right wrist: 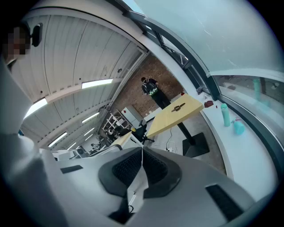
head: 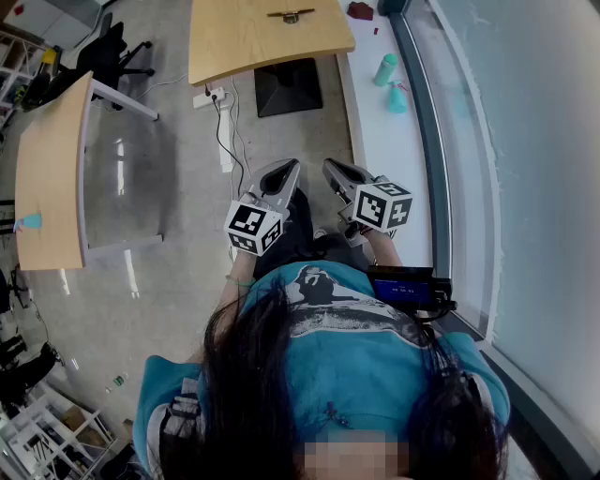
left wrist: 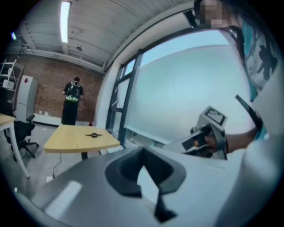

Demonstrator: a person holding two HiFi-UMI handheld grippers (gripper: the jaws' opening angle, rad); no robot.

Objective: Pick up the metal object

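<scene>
The metal object (head: 291,15) is a small dark piece that lies on the far wooden table (head: 253,47), well ahead of both grippers. It also shows as the metal object (left wrist: 93,135) in the left gripper view and as the metal object (right wrist: 178,107) in the right gripper view. My left gripper (head: 284,172) and right gripper (head: 332,170) are held side by side close to the person's body, over the floor. The jaws of the left gripper (left wrist: 143,151) meet with nothing between them. The right gripper (right wrist: 142,152) is likewise shut and empty.
A second wooden desk (head: 52,178) stands at the left, with an office chair (head: 105,52) behind it. Two teal bottles (head: 385,68) sit on the white window sill at the right. The table's black base (head: 288,86) and cables (head: 223,131) are on the floor. A person (left wrist: 71,102) stands by the far brick wall.
</scene>
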